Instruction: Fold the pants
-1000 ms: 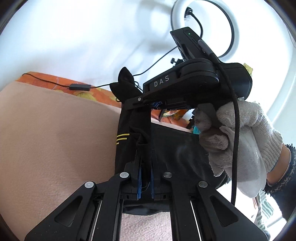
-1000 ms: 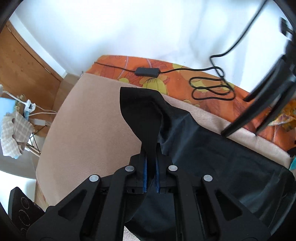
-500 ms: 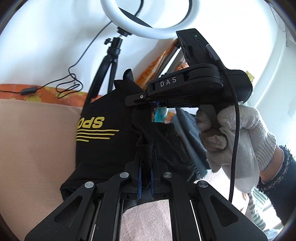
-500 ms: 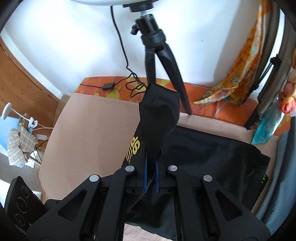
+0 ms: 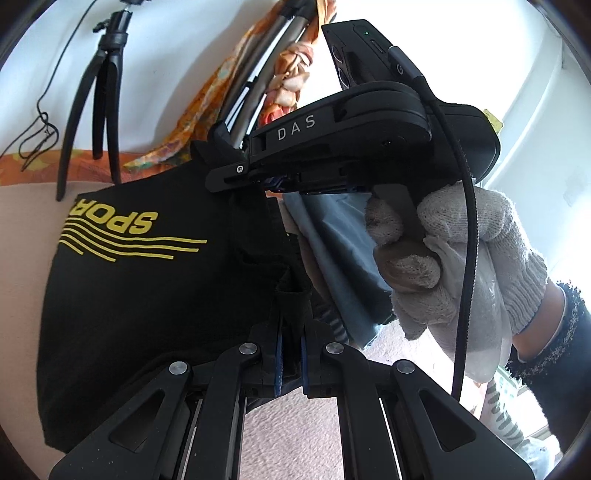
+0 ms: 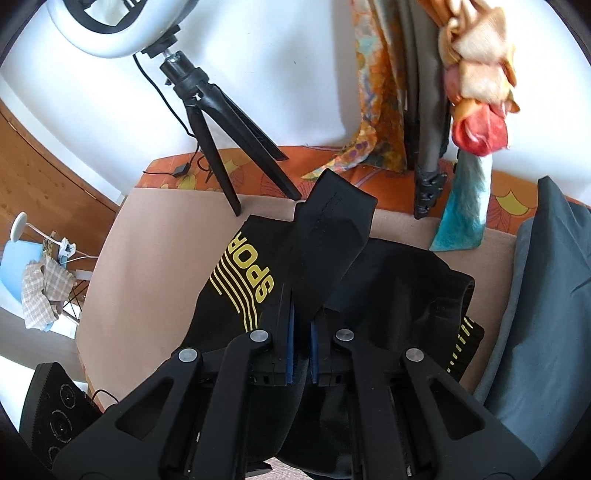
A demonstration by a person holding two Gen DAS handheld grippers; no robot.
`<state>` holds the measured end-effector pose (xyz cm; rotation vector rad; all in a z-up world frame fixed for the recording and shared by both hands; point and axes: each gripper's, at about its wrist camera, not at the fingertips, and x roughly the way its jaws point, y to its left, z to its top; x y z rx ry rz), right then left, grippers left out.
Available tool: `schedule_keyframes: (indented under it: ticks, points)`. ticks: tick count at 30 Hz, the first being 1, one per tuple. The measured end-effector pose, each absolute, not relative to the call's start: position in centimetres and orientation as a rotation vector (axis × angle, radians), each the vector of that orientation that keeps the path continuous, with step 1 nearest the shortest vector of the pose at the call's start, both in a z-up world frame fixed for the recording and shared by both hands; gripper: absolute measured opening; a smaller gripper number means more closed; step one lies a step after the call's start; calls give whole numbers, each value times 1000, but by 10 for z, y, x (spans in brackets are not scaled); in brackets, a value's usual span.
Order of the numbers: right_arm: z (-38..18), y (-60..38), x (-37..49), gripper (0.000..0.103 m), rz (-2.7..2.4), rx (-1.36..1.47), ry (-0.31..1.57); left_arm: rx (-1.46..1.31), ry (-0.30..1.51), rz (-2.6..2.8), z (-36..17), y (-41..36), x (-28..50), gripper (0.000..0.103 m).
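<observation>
Left wrist view: I have both grippers, left gripper (image 5: 291, 350) and right gripper (image 6: 300, 347), pinching black yellow-printed sports pants (image 5: 147, 280) mid-fold; next I'd lower that lifted edge squarely onto the beige blanket (image 6: 159, 266).

The pants (image 6: 369, 280) lie on the blanket (image 6: 155, 258), and all places here are given from the pants. Behind them, at the far edge, stands the tripod (image 6: 218, 122), with the ring light (image 6: 110, 33) on top of it. To the right of the pants lies a pile of clothes (image 6: 546, 295), close beside them. Behind the pants and to the right hang scarves (image 6: 380, 92). Left of the pants, past the blanket's edge and lower, stands a chair (image 6: 22, 258). The left gripper (image 5: 291, 354) and the right gripper (image 6: 300, 347) each pinch a fold of the pants at the near side, the right gripper just beside and above the left.
</observation>
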<state>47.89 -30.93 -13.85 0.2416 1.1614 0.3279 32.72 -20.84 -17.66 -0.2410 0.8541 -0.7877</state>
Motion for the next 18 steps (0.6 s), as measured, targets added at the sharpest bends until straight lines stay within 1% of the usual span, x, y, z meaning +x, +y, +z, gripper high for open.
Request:
schedule_keyframes:
  ticks: [7, 9, 10, 11, 13, 18]
  points:
    - [-172, -345, 479, 7, 255, 273, 1216, -200, 888, -799, -191, -238, 332, 5]
    - [-176, -352, 478, 12, 235, 301, 1237, -187, 895, -803, -198, -246, 331, 5]
    - [-179, -356, 477, 18, 224, 301, 1244, -178, 897, -804, -200, -249, 331, 5]
    - [-180, -359, 477, 31, 209, 299, 1252, -166, 899, -807, -202, -254, 331, 5]
    - [-177, -365, 475, 46, 170, 303, 1252, -140, 896, -808, -206, -261, 330, 5]
    - [-157, -374, 470, 46, 117, 266, 1176, -104, 881, -814, -205, -265, 321, 5]
